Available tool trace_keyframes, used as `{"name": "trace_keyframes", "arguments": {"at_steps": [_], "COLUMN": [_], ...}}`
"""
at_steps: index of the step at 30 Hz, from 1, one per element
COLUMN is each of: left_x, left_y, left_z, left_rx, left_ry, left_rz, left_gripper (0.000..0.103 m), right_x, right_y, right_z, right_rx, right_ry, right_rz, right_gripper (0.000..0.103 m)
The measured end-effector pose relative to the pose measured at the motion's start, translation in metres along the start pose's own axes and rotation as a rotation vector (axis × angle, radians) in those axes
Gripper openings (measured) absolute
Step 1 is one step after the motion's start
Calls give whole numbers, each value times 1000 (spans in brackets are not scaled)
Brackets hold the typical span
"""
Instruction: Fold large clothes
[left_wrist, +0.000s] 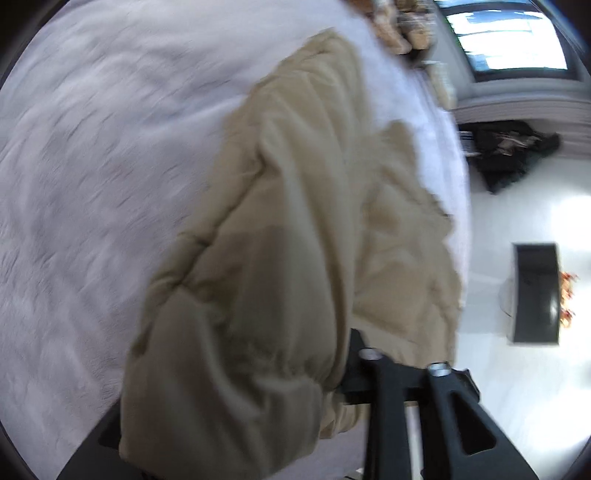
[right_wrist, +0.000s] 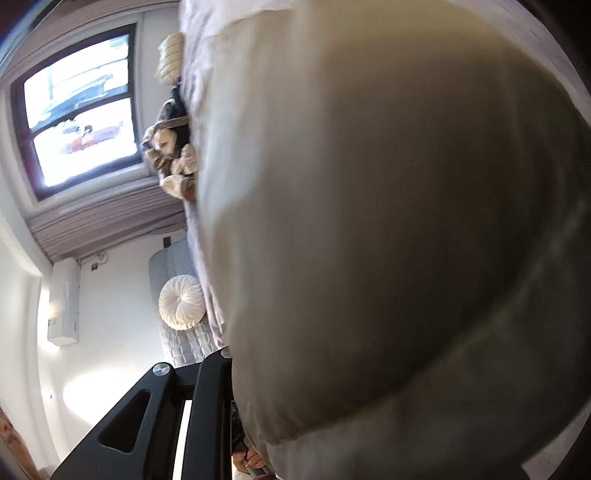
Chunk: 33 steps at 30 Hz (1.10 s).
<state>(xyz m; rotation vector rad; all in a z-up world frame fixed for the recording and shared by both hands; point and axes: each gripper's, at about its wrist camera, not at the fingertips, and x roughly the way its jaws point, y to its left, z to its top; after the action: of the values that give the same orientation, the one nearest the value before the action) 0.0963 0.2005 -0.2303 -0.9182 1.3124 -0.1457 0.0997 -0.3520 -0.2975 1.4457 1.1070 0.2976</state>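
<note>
A beige puffy jacket (left_wrist: 288, 229) lies stretched over the pale bedspread (left_wrist: 92, 166) in the left wrist view. Its gathered hem is bunched at my left gripper (left_wrist: 295, 362). The black right finger (left_wrist: 384, 387) shows, while the other finger and both pads are buried under the cloth. In the right wrist view the jacket (right_wrist: 388, 221) bulges close to the lens and fills most of the picture. My right gripper (right_wrist: 295, 354) is closed into it. Only its left finger (right_wrist: 207, 384) shows beside the fabric.
The bed's edge (left_wrist: 461, 192) runs down the right, with white floor, a black box (left_wrist: 535, 291) and a dark heap of clothes (left_wrist: 509, 155) beyond. A window (right_wrist: 81, 107), soft toys (right_wrist: 173, 155), a round cushion (right_wrist: 181, 302) and a person's fingers (right_wrist: 251, 461) are in view.
</note>
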Motion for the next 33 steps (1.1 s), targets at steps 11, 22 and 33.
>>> {"name": "trace_keyframes", "arguments": {"at_steps": [11, 22, 33], "left_x": [-21, -71, -78], "left_y": [-10, -53, -62], "left_z": [-4, -9, 2], "left_rx": [6, 153, 210], "left_ry": [5, -60, -94], "left_rz": [239, 393, 385], "left_gripper": [75, 75, 103], "right_x": [-4, 6, 78], "right_y": [13, 73, 147], "right_z": [2, -47, -87], "right_rx": [-10, -236, -449], "right_ry": [13, 120, 245], "right_rz": [-160, -381, -433], "right_gripper": [64, 71, 71]}}
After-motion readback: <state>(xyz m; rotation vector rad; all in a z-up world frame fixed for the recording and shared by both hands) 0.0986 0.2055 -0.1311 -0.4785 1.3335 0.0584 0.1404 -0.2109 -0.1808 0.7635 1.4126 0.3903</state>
